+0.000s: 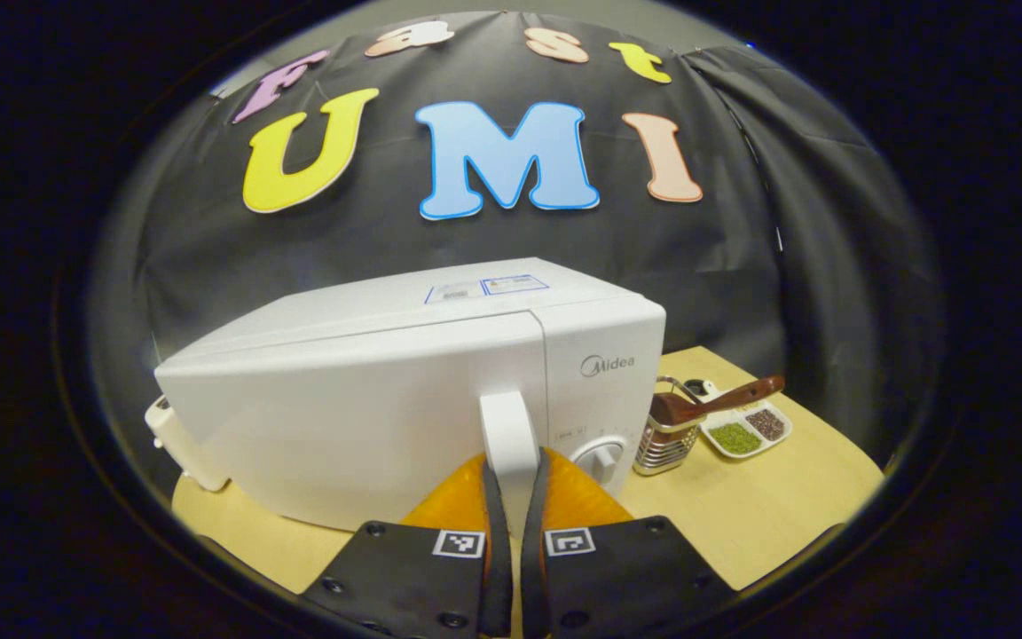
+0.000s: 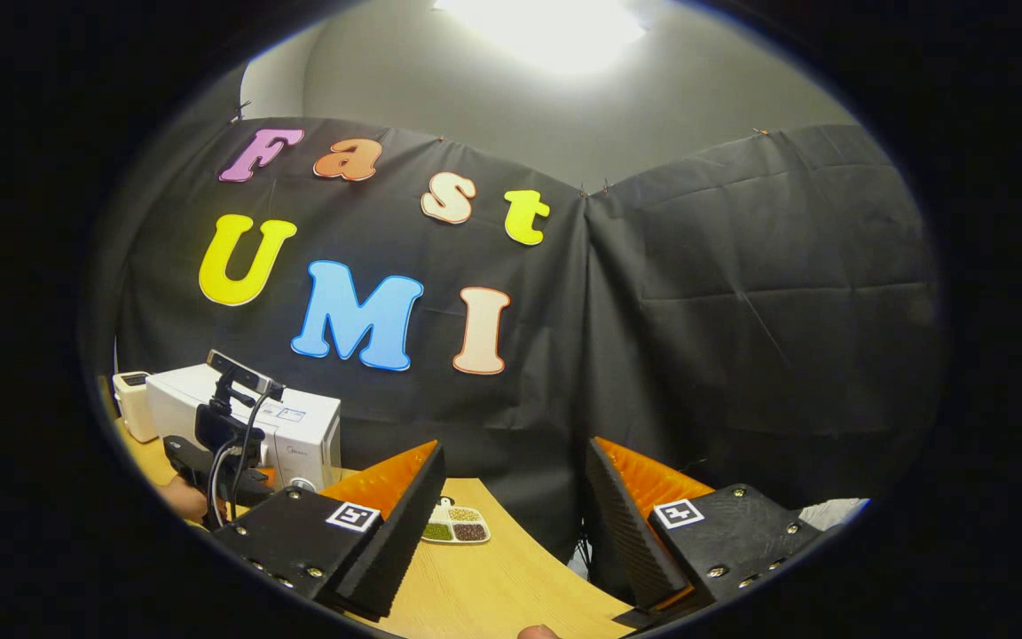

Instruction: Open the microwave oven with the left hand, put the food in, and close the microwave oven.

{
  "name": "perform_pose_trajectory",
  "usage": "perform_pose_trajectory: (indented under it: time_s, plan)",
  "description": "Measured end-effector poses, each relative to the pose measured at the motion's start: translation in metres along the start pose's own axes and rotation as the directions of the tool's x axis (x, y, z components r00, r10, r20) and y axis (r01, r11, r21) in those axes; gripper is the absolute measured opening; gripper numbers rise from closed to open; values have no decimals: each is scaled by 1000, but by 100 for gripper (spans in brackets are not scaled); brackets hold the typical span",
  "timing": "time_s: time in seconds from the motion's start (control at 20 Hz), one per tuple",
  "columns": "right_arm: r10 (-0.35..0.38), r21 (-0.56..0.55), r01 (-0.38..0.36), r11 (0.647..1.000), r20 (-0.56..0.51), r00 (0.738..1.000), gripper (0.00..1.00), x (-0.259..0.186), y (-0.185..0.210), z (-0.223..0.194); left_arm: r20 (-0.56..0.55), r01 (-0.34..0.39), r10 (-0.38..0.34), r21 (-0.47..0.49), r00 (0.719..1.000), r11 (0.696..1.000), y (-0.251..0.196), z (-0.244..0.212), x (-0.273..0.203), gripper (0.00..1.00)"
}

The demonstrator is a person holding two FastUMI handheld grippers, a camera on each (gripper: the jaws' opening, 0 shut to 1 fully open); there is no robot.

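The left gripper (image 1: 512,532) is clamped on the white vertical door handle (image 1: 509,437) of the white box-shaped microwave oven (image 1: 404,382), both fingers pressing its sides, in the left gripper view. The oven door reads as closed or nearly so; the seam beside the control panel is too narrow to judge. A round white dial (image 1: 601,454) sits just right of the handle. The oven stands on a light wooden table (image 1: 768,524), and nothing lies between the gripper and the handle.

To the right of the oven, a slotted metal utensil holder (image 1: 664,442) carries a brown wooden-handled utensil (image 1: 724,398), tilted rightward. Just beside it lies a white divided dish (image 1: 747,431) with green and dark brown grains in separate compartments. A cream-coloured appliance (image 1: 176,444) stands at the oven's left rear.

In the right gripper view, the right gripper (image 2: 511,524) hangs above the table edge, well apart from the oven, fingers spread wide and holding nothing. Farther left, a hand (image 2: 181,497) grips the other gripper at the oven front.
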State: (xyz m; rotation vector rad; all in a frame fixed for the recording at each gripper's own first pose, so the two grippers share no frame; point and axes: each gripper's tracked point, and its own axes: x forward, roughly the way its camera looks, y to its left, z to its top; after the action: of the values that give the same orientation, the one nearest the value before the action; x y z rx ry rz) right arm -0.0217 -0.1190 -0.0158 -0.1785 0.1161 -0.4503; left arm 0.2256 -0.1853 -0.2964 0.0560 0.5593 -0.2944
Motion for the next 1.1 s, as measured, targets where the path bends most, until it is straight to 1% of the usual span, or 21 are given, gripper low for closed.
perform_pose_trajectory:
  time_s: [0.05, 0.1, 0.15, 0.2, 0.3, 0.5, 0.6, 0.65, 0.7, 0.75, 0.8, 0.85, 0.9, 1.0, 1.05, 1.1]
  plan:
    - [1, -7, -1, 1000, 5, 1000, 96, 1, -4, 0, 12, -5, 5, -5, 1000, 1000, 1, -5, -16, 11]
    - [5, -6, -5, 1000, 12, 1000, 96, 2, -5, 1, 55, -6, 5, 4, 998, 1000, 2, 0, -24, 11]
    - [22, 3, -22, 1000, 12, 1000, 96, 4, -4, 0, 51, 0, -1, 10, 999, 1000, 2, -3, -28, 11]
    - [42, 7, -42, 999, 11, 999, 96, 7, 0, -1, 50, 10, -10, 2, 999, 1000, 2, -8, -35, 13]
    - [71, 13, -71, 997, 16, 997, 96, 11, 2, -2, 32, 22, -22, -6, 999, 1000, 4, -12, -41, 11]
    - [172, 40, -174, 984, 41, 984, 96, 9, 20, 0, 39, 12, -11, -27, 999, 1000, 9, -24, -72, 11]
    - [237, 46, -240, 970, 50, 970, 96, 7, 29, -2, 37, 4, -3, -28, 999, 1000, 15, -30, -90, 11]
    - [269, 51, -271, 961, 55, 962, 96, 4, 33, -2, 37, -3, 5, -28, 999, 1000, 18, -34, -99, 13]
    - [300, 56, -303, 951, 59, 952, 96, 3, 36, -3, 35, -16, 17, -32, 999, 999, 21, -37, -107, 11]
    - [334, 61, -337, 939, 61, 941, 96, 0, 41, -5, 34, -33, 34, -38, 999, 999, 25, -42, -116, 13]
    - [362, 67, -365, 928, 62, 930, 96, -2, 44, -7, 33, -51, 53, -43, 998, 998, 30, -44, -125, 13]
    - [397, 73, -401, 913, 66, 915, 96, -5, 49, -7, 30, -73, 74, -46, 997, 996, 34, -49, -134, 11]
    - [428, 78, -433, 898, 72, 901, 96, -8, 53, -7, 28, -94, 95, -47, 995, 994, 38, -53, -143, 11]
    - [471, 82, -478, 875, 91, 878, 96, -14, 59, -4, 26, -130, 131, -51, 991, 990, 49, -61, -161, 10]
    - [488, 81, -496, 865, 98, 867, 96, -18, 62, -3, 22, -148, 150, -58, 988, 987, 56, -65, -172, 12]
    - [503, 83, -512, 855, 104, 858, 96, -22, 66, -2, 18, -163, 165, -66, 986, 984, 62, -69, -180, 11]
